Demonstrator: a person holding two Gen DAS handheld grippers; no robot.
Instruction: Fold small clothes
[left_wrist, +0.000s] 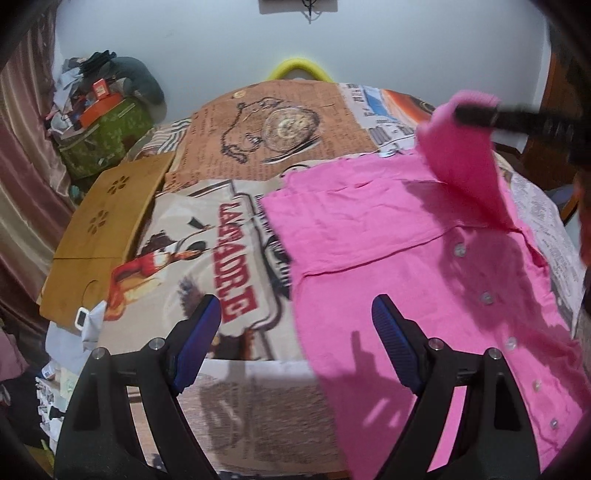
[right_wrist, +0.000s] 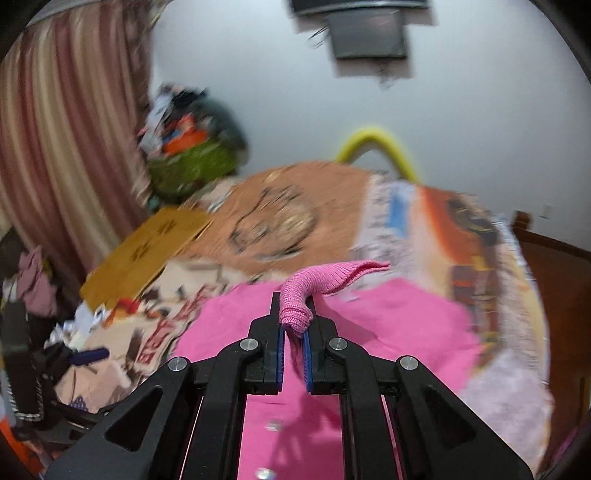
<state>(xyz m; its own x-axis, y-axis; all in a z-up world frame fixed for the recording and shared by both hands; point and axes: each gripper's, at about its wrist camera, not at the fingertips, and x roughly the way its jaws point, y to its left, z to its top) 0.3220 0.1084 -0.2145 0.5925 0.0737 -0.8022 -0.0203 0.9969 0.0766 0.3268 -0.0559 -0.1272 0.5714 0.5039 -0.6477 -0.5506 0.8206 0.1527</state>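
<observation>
The right gripper (right_wrist: 294, 332), pinching the sleeve (left_wrist: 465, 155), holds it above the shirt (left_wrist: 388, 266), whose button row runs along its near side, while the spread left gripper (left_wrist: 295, 325) hovers over the shirt's opposite edge.

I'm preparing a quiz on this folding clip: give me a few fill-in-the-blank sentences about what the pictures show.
1. The shirt spread on the printed bedcover is ____ in colour.
2. The right gripper is shut on the shirt's ribbed ____.
3. The left gripper is ____, with nothing between its fingers.
4. A row of ____ runs down the front of the shirt.

Missing words: pink; cuff; open; buttons
</observation>
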